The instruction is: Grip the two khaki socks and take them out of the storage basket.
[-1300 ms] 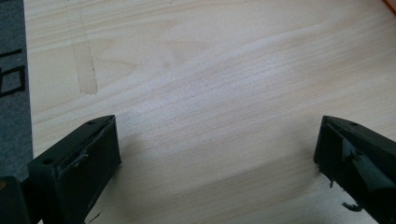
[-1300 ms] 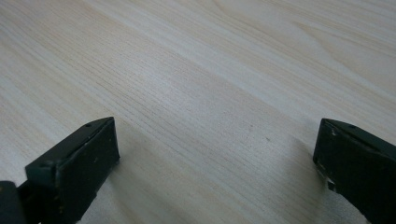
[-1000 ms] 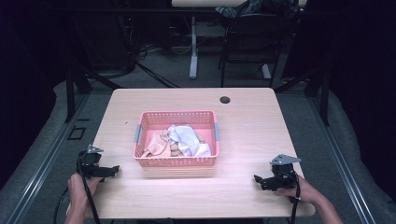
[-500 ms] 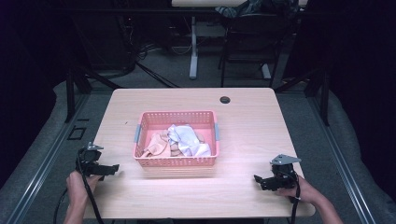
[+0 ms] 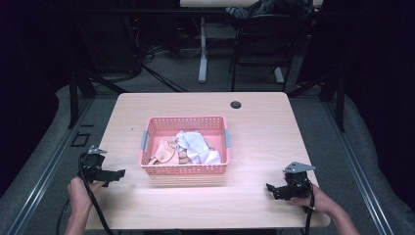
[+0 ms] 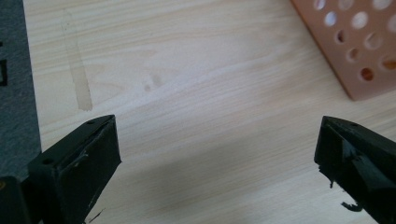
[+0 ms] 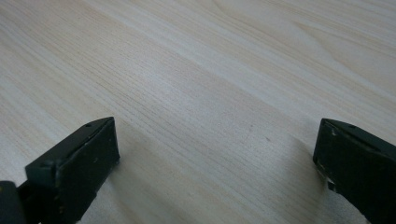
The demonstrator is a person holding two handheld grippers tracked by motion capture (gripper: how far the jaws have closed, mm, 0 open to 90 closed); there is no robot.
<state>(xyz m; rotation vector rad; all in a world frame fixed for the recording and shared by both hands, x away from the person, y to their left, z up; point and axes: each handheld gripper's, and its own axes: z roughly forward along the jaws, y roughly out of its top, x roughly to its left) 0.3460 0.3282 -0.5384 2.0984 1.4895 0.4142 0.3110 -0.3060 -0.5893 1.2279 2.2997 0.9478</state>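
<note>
Basket (image 5: 184, 169), pink and perforated, sits mid-table between your two grippers, holding a heap of white and tan cloths (image 5: 188, 150). Nearest you, your left gripper (image 5: 115, 174) rests low near the table's (image 5: 264, 132) left edge, jaws spread wide with nothing between them, the basket's corner just ahead. Your right gripper (image 5: 272, 190) is near the front right, likewise spread over bare wood. Farther off, a dark grommet (image 5: 236, 104) marks the back edge.

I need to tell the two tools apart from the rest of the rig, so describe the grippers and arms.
Both grippers, left gripper and right gripper, are black, each with two blocky black jaws with scuffed edges. Each carries a grey three-cornered plate on top, and a black cable trails from the left one toward the table edge. The forearms are bare, with no sleeves showing.
</note>
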